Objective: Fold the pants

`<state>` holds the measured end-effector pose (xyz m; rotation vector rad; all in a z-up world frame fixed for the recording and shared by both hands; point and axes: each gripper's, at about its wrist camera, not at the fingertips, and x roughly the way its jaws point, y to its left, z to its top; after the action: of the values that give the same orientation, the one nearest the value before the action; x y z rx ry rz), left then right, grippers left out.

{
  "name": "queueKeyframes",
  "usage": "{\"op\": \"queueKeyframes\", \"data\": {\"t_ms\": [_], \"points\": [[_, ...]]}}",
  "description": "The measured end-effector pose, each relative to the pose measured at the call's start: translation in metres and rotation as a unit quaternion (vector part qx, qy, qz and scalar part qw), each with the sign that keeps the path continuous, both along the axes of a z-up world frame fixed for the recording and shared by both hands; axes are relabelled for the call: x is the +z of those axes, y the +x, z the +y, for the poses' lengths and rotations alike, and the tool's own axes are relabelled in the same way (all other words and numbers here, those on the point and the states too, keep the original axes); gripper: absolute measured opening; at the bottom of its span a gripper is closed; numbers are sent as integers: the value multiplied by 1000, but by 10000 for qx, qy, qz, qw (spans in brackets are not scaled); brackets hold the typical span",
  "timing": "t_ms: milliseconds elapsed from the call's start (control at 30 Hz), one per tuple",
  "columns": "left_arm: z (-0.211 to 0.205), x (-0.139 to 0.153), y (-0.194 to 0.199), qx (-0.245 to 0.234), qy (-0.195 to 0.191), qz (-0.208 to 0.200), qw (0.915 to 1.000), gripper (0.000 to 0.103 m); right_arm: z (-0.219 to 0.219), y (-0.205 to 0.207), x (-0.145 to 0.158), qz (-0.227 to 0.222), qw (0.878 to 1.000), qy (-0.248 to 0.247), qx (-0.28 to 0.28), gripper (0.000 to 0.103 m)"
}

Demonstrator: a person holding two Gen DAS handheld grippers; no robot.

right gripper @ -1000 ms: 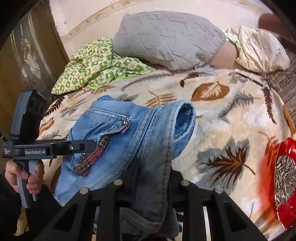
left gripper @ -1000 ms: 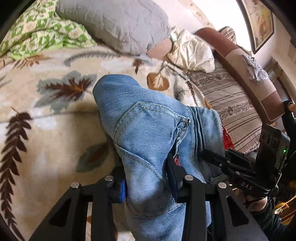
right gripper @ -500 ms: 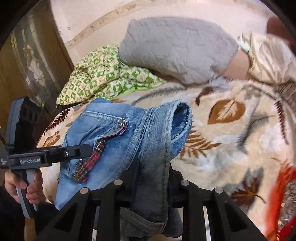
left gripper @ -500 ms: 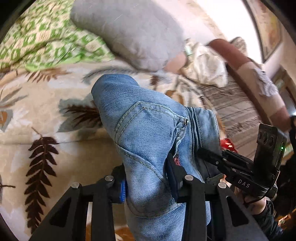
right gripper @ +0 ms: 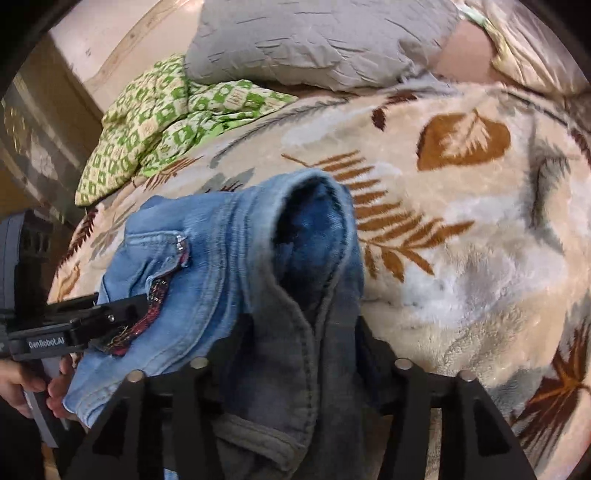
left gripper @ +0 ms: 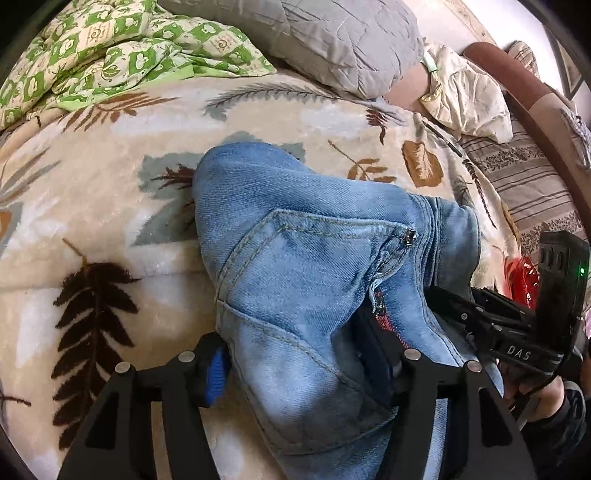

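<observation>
Light blue denim pants hang bunched over a leaf-patterned blanket on a bed. My left gripper is shut on the waist fabric by a back pocket. My right gripper is shut on the other side of the waistband, where the dark inner lining shows. The pants are held up between both grippers. The right gripper also shows in the left wrist view, and the left gripper shows in the right wrist view.
A grey pillow and a green checked quilt lie at the head of the bed. A cream pillow and a striped sofa cushion are at the right. A red bag lies near the right gripper.
Both grippers moved forward and lower over the bed with the pants. The blanket looks closer and the red bag has left the right wrist view.
</observation>
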<state>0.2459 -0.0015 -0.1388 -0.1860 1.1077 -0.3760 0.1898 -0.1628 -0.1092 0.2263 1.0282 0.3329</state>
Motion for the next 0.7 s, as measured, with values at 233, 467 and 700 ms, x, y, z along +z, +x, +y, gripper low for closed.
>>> {"op": "queueKeyframes", "data": {"t_ms": [233, 467, 700], "points": [[8, 2, -3, 262, -46, 22, 9996, 85, 1, 4, 1, 300, 9994, -163, 85, 103], [12, 4, -10, 743, 15, 96, 9972, 103, -2, 0, 13, 455, 9985, -306, -89, 103], [15, 50, -40, 652, 191, -544, 9962, 103, -12, -23, 59, -199, 9977, -572, -310, 103]]}}
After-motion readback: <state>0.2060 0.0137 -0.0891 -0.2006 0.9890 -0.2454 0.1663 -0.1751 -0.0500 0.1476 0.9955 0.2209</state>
